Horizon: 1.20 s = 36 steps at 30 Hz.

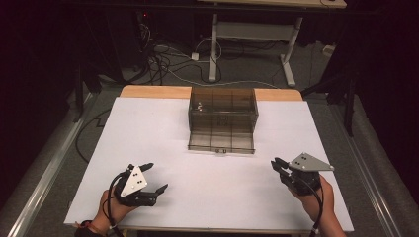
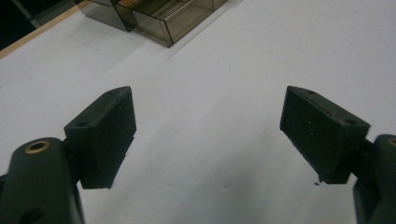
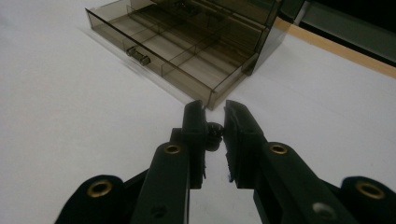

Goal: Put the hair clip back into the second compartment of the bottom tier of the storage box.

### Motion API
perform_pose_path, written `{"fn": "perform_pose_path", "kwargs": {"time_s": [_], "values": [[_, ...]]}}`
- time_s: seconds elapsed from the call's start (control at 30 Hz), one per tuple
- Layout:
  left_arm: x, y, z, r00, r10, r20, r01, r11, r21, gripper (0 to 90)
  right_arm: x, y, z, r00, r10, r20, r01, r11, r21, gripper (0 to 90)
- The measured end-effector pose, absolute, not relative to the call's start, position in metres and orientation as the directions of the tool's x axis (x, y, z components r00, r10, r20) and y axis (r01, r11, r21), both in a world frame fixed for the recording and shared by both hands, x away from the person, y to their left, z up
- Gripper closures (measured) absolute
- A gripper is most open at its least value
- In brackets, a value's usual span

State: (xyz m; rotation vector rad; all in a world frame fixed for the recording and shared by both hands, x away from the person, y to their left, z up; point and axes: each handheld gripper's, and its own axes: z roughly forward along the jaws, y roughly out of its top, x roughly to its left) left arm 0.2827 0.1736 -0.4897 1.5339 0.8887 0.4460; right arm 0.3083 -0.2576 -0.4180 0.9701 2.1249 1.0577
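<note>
A smoky see-through drawer box point(image 1: 223, 106) stands at the back middle of the white table point(image 1: 148, 133). Its divided drawer point(image 1: 221, 141) is pulled out toward me, and its small handle point(image 3: 137, 55) faces my right gripper. My left gripper point(image 1: 155, 177) rests near the front left with its jaws wide apart and nothing between them point(image 2: 208, 107). At the front right, my right gripper point(image 1: 275, 165) points toward the drawer. Its jaws point(image 3: 214, 109) are nearly together on a small dark object point(image 3: 215, 132), too small to name.
The table's wooden edge point(image 1: 148, 91) shows behind the white sheet. Beyond it, cables point(image 1: 163, 61) lie on the floor around another table's white legs point(image 1: 213, 49). A metal rail point(image 1: 47, 163) runs along the left side. Small pale specks point(image 1: 199, 104) sit inside the box.
</note>
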Motion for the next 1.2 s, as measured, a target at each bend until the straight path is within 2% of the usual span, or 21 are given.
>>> {"fn": "perform_pose_path", "kwargs": {"time_s": [1.2], "values": [[0.281, 0.174, -0.491, 0.633, 0.745, -0.211, 0.276, 0.037, 0.96, 17.2, 0.349, -0.213, -0.403, -0.635, 0.745, -0.203, 0.279, 0.466, 0.84, 79.2]]}}
